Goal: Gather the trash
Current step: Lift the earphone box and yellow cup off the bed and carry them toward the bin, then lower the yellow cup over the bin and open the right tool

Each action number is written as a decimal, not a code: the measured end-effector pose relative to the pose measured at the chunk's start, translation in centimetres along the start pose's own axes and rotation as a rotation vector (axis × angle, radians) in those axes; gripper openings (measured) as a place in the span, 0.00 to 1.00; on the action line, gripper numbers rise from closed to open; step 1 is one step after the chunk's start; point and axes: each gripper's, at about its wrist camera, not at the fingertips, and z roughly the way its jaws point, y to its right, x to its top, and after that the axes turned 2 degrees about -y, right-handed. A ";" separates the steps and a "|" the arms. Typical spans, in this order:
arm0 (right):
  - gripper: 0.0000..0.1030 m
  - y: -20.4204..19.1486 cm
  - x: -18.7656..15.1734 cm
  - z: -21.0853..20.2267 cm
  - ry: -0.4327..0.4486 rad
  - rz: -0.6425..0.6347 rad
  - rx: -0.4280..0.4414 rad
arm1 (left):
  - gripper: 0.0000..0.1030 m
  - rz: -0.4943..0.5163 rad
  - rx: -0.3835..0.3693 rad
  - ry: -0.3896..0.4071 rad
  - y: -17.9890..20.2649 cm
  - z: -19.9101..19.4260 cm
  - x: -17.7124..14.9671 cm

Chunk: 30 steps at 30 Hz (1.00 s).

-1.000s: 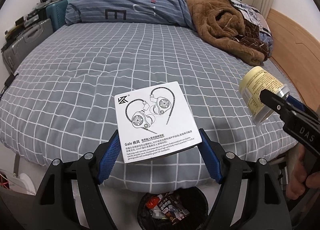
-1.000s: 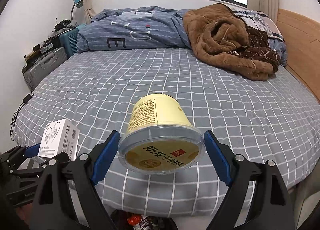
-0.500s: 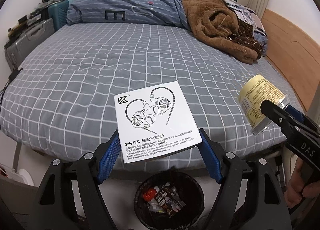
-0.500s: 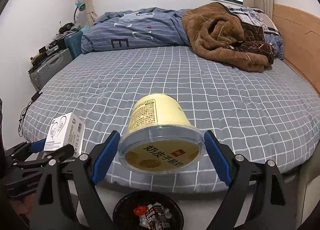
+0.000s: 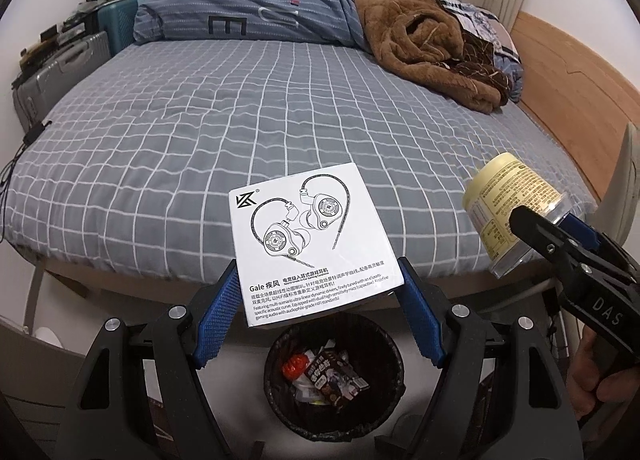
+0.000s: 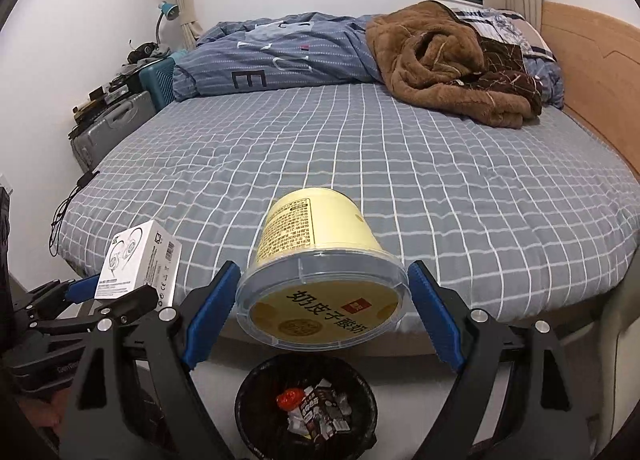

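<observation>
My left gripper point(image 5: 318, 300) is shut on a white earphone box point(image 5: 312, 238), held above the black trash bin point(image 5: 334, 376) on the floor by the bed's foot. My right gripper point(image 6: 324, 300) is shut on a yellow yogurt cup point(image 6: 316, 260) with a clear lid, lid toward the camera, also over the trash bin point(image 6: 306, 406). The bin holds several wrappers. In the left wrist view the yogurt cup point(image 5: 504, 204) and the right gripper show at the right edge. In the right wrist view the earphone box point(image 6: 140, 264) and the left gripper appear at lower left.
A bed with a grey checked sheet point(image 5: 260, 120) fills the view; a blue striped duvet point(image 5: 256, 16) and a brown blanket point(image 5: 424, 40) lie at its far end. Suitcases point(image 5: 60, 72) stand along the left wall. A wooden headboard point(image 5: 576, 84) runs on the right.
Both grippers have drawn back from the bed with their items still held. The trash bin has come fully into view below them, and the bed edge now sits farther off.
</observation>
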 end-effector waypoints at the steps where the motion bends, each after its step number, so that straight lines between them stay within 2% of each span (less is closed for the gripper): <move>1: 0.79 -0.1 -0.4 -0.1 -0.002 0.000 0.001 | 0.71 0.003 -0.001 -0.002 0.0 -0.1 -0.4; 12: 0.79 -0.3 -4.9 0.7 -0.063 -0.004 -0.004 | 0.71 0.018 0.014 -0.044 -0.1 0.5 -4.4; 30: 0.79 0.0 -10.2 4.4 -0.175 -0.024 -0.022 | 0.71 0.001 0.021 -0.147 -2.1 4.7 -10.1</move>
